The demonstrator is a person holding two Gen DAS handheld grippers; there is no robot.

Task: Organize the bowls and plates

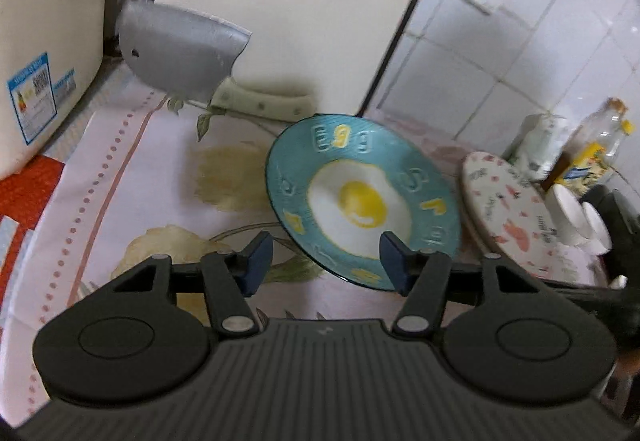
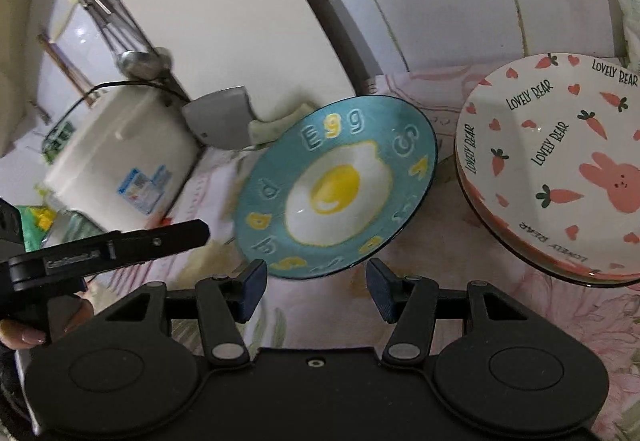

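A teal plate with a fried-egg print (image 1: 362, 197) (image 2: 336, 181) lies on the flowered cloth. To its right is a stack of white plates with pink rabbits and carrots (image 1: 506, 209) (image 2: 560, 165). My left gripper (image 1: 326, 261) is open and empty, its right pad over the teal plate's near rim. My right gripper (image 2: 316, 287) is open and empty, just short of the teal plate's near edge. Part of the left gripper shows at the left of the right wrist view (image 2: 108, 247).
A cleaver (image 1: 180, 53) (image 2: 218, 117) leans on the wall behind the teal plate. A white rice cooker (image 1: 44, 41) (image 2: 120, 149) stands at the left. White cups (image 1: 576, 217) and bottles (image 1: 596, 145) stand at the far right.
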